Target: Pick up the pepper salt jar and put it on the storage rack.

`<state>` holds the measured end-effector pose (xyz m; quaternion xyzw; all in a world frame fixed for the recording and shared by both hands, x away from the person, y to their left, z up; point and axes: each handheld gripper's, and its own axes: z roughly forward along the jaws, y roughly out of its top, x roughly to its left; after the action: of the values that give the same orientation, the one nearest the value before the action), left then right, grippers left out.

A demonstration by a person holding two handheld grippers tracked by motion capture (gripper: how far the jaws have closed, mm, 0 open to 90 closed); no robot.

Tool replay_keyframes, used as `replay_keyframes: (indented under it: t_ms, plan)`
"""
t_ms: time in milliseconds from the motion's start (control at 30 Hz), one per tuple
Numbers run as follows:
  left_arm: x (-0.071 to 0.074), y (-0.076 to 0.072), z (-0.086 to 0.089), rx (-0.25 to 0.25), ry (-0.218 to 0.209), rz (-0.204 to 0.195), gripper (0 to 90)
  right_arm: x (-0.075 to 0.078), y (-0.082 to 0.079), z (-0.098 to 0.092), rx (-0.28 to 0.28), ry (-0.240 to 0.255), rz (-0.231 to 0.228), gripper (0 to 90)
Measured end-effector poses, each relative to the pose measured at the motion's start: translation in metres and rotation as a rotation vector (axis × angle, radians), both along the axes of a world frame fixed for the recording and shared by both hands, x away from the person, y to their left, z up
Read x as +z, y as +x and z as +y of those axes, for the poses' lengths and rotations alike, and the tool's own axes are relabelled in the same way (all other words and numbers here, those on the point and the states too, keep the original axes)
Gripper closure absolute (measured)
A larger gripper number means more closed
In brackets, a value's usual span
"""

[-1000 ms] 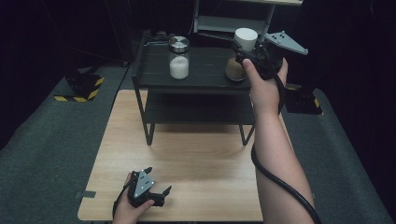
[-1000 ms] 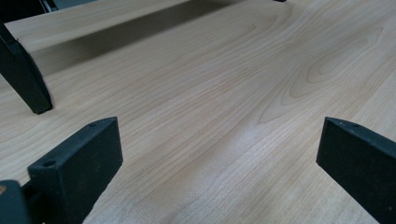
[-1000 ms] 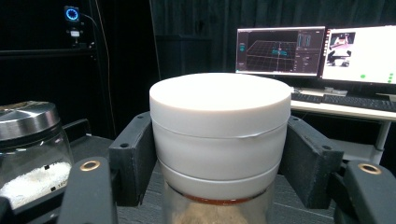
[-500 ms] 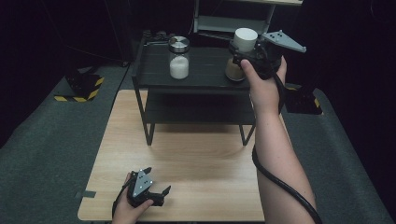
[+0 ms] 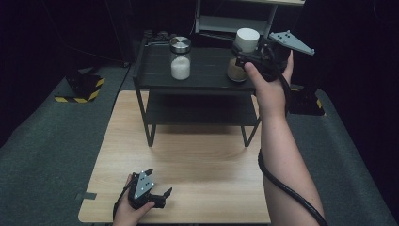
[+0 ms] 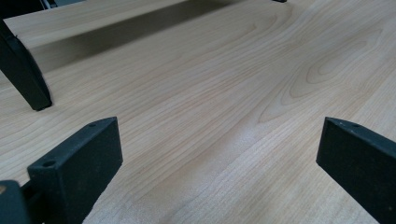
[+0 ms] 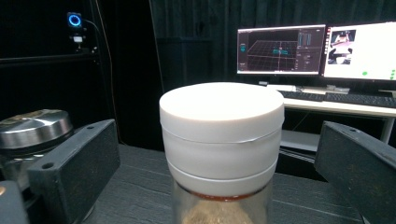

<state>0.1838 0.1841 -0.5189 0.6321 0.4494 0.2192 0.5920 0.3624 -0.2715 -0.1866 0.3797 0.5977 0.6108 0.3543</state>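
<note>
On the top of a black shelf rack [image 5: 207, 82] stands a glass jar with a white lid [image 5: 246, 40] and brown powder inside. My right gripper [image 5: 241, 55] reaches to it from the right. In the right gripper view the white-lidded jar [image 7: 222, 135] stands between the spread jaws of my right gripper [image 7: 219, 140], whose pads are clear of it; the jaws have just been opening. My left gripper [image 5: 160, 183] rests low at the table's front edge. In its own view my left gripper [image 6: 219, 140] is open over bare wood with nothing between the jaws.
A second jar with a silver lid [image 5: 180, 59], holding white powder, stands on the shelf's left part; its lid [image 7: 32, 123] is just left of my right jaws. The wooden table [image 5: 202, 160] lies in front of the rack. Monitors [image 7: 322, 49] stand behind.
The right gripper's jaws have spread off the white-lidded jar, which stays on the shelf. Both hands have kept their places.
</note>
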Motion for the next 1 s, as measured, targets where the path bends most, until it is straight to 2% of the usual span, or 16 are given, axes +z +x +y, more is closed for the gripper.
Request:
replay_keyframes:
  t_ms: [400, 1000]
  plan:
    - [0.000, 0.000, 0.000, -0.002, 0.001, -0.002, 0.7, -0.008, -0.021, -0.006, 0.052, -0.006, -0.019, 0.3]
    - [0.000, 0.000, 0.000, -0.005, 0.007, 0.000, 0.7, -0.034, -0.054, -0.023, 0.113, 0.000, -0.041, 0.3]
